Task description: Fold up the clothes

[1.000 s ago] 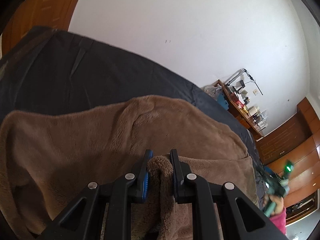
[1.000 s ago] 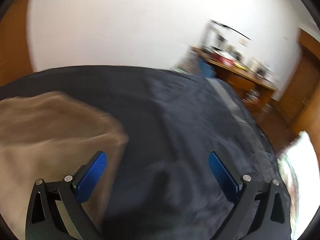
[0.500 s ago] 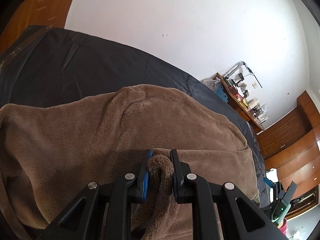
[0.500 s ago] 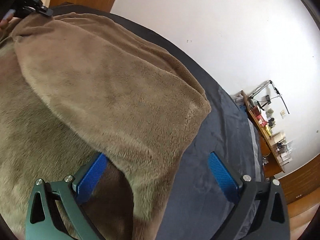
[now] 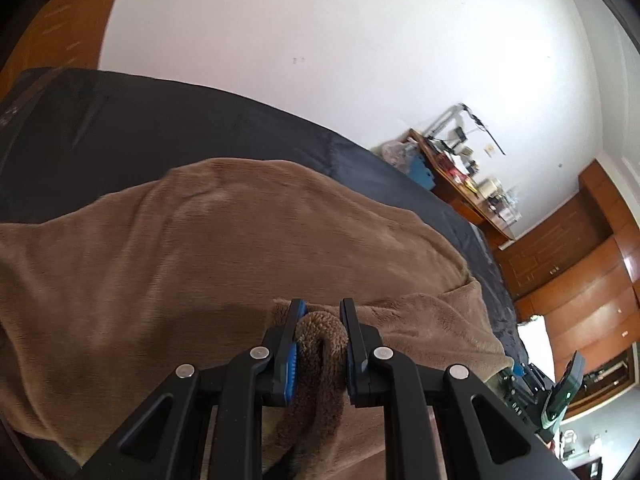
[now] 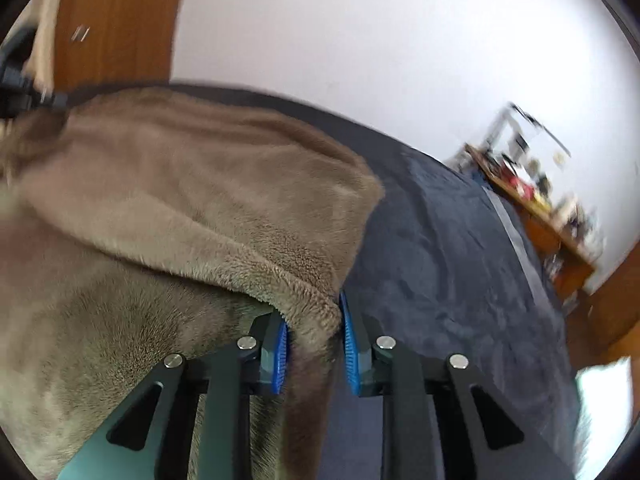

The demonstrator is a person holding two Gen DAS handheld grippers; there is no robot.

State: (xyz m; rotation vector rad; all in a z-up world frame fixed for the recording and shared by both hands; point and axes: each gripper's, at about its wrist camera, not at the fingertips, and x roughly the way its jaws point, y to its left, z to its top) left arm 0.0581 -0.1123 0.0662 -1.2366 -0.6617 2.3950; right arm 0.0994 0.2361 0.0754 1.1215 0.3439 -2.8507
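My left gripper (image 5: 322, 322) has its jaws clamped on a bunched fold of the brown fleece garment (image 5: 208, 248), the pile squeezed between my blue pads (image 5: 294, 354). The rest of the fleece spreads ahead and to the left over the bed's dark cover (image 5: 160, 120). Far right, a cluttered wooden desk (image 5: 460, 184) stands against the white wall (image 5: 360, 40), with wooden cabinets (image 5: 580, 280) beside it. At the near right edge, my other gripper (image 5: 560, 392) shows, dark green.
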